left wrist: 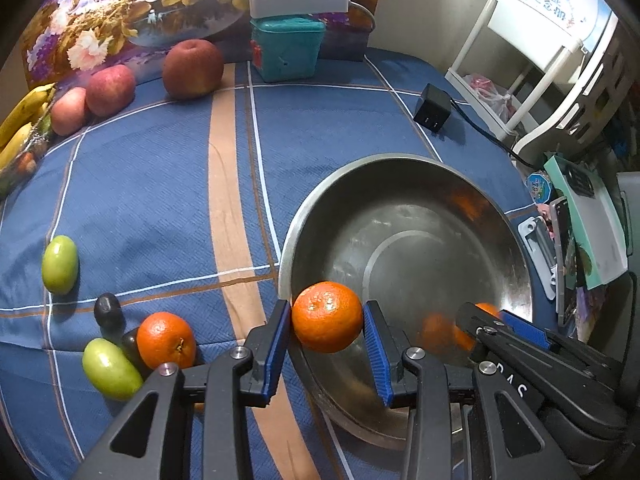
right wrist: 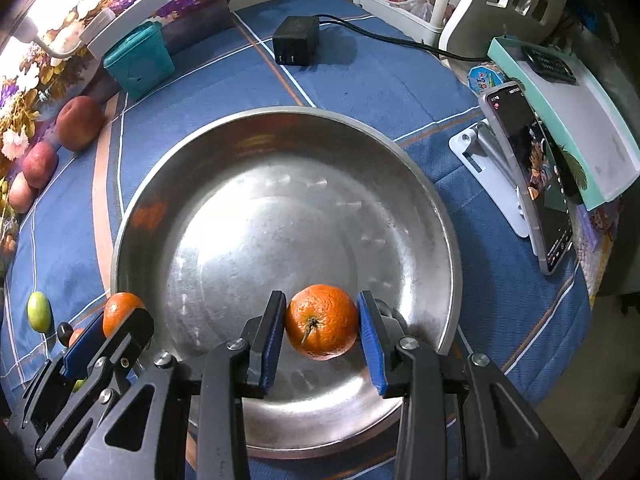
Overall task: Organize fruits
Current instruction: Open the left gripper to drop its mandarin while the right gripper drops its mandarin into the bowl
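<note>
My left gripper (left wrist: pixel 327 318) is shut on an orange (left wrist: pixel 327 312), held just over the near left rim of a steel bowl (left wrist: pixel 400 216). My right gripper (right wrist: pixel 322 324) is shut on a second orange (right wrist: pixel 322 332) above the near part of the bowl's (right wrist: pixel 280 208) inside. On the blue cloth to the left lie another orange (left wrist: pixel 166 340), two green fruits (left wrist: pixel 60 258) (left wrist: pixel 110 368) and a small dark fruit (left wrist: pixel 107 310). Three apples (left wrist: pixel 193 68) (left wrist: pixel 110 89) (left wrist: pixel 69 110) and bananas (left wrist: pixel 20 120) sit at the far left.
A teal box (left wrist: pixel 286 48) with a power strip on top stands at the back by a flowered board. A black power adapter (left wrist: pixel 433 107) and its cable lie behind the bowl. A phone on a stand (right wrist: pixel 528 176) and a teal-edged book (right wrist: pixel 568 120) are at the right, a white rack (left wrist: pixel 532 52) beyond.
</note>
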Motion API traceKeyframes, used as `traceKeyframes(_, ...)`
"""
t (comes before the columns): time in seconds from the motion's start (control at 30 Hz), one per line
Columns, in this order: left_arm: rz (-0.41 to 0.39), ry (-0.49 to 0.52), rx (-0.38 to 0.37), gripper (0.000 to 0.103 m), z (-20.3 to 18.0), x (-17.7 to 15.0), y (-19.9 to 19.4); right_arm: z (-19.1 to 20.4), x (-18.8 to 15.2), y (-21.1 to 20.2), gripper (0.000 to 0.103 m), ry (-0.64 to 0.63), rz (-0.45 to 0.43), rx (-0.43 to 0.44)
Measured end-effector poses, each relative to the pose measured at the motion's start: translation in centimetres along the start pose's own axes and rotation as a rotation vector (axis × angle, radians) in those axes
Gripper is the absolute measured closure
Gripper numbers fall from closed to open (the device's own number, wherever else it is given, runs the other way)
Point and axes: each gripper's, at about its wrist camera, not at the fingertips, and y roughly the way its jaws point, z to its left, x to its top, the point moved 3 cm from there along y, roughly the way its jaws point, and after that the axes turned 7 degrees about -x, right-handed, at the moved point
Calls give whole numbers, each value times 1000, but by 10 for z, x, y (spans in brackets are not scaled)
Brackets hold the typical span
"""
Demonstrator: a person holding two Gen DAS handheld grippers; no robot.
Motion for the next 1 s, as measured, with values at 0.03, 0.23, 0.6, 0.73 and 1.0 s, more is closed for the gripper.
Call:
traceKeyframes(0.03,1,-2,-4,61,0,0,0,0,0,0,65,-1,2,0)
traceKeyframes(0.23,1,-8,-8,59,0,-1,-3,0,0,-4,64,-6,-11,-7)
traceKeyframes(0.6,-12,-58,39,54,19,-4,-20,0,1,-18,56,-17,-45,-16)
traceKeyframes(0.73,-19,-94,65,54,33,-6,-28,1,0,-21,56,-27,-51,-25)
traceKeyframes(1.0,-49,-195,143,54,78,-13,-54,9,-3,-28,56,-54,-63,-38)
